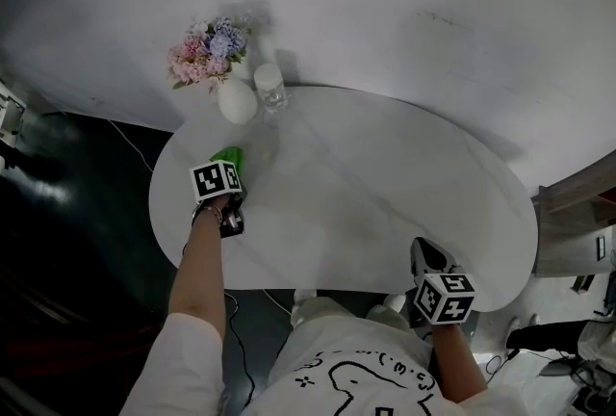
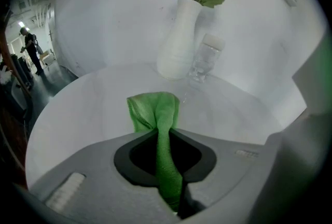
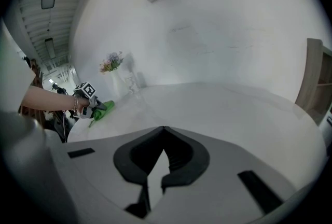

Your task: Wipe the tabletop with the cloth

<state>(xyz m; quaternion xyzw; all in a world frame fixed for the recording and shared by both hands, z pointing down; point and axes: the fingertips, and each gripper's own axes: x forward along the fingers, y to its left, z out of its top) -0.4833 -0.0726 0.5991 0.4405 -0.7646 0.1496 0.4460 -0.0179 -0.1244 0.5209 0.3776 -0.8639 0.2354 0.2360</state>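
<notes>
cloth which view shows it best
The left gripper view: the cloth fills the centre, clamped between the jaws, its free end bunched on the table. The head view shows only a green corner beyond the marker cube; the right gripper view, a small far-off green patch.

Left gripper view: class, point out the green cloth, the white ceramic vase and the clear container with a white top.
green cloth point(image 2: 154, 109), left gripper view, on its bunched far end.
white ceramic vase point(image 2: 176, 47), left gripper view, on its ribbed body.
clear container with a white top point(image 2: 203, 62), left gripper view, on its see-through side.
</notes>
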